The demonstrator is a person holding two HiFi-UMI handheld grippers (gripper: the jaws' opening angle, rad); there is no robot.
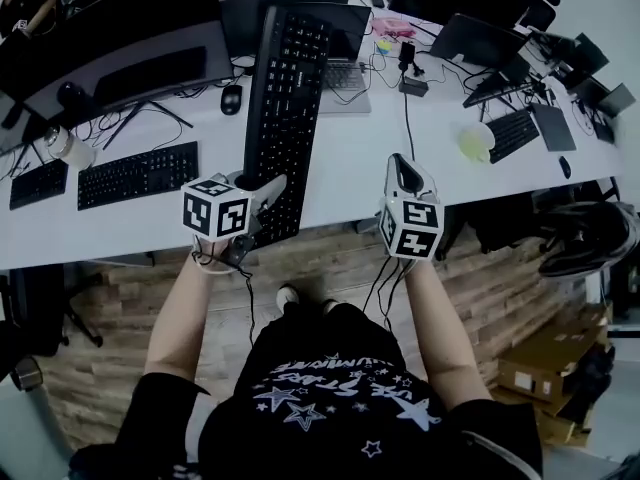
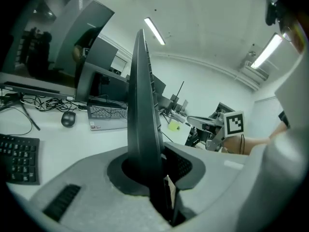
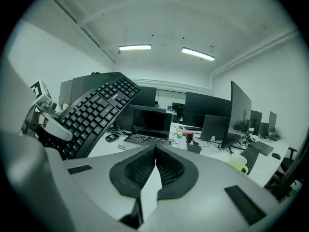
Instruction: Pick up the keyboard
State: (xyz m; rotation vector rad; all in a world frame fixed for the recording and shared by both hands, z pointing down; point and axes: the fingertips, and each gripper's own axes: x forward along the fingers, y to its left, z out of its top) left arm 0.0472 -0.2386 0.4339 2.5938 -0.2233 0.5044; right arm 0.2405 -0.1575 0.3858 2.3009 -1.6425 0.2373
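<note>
A long black keyboard (image 1: 290, 98) is lifted off the white desk (image 1: 350, 183) and stands tilted on edge, its far end pointing away from me. My left gripper (image 1: 262, 193) is shut on its near end. In the left gripper view the keyboard (image 2: 142, 105) rises edge-on from between the pads. My right gripper (image 1: 403, 168) hovers to the right of it, apart from it, shut with nothing between its pads (image 3: 166, 170). From the right gripper view the keyboard (image 3: 94, 112) shows key side up at the left, with the left gripper (image 3: 48, 122) clamped on it.
On the desk lie a second black keyboard (image 1: 138, 175) at the left, a mouse (image 1: 231, 99), an open laptop (image 1: 345, 53), a yellow-green mug (image 1: 478, 141) and another keyboard (image 1: 512, 133) at the right. Monitors line the back. Cardboard boxes (image 1: 545, 363) stand on the floor.
</note>
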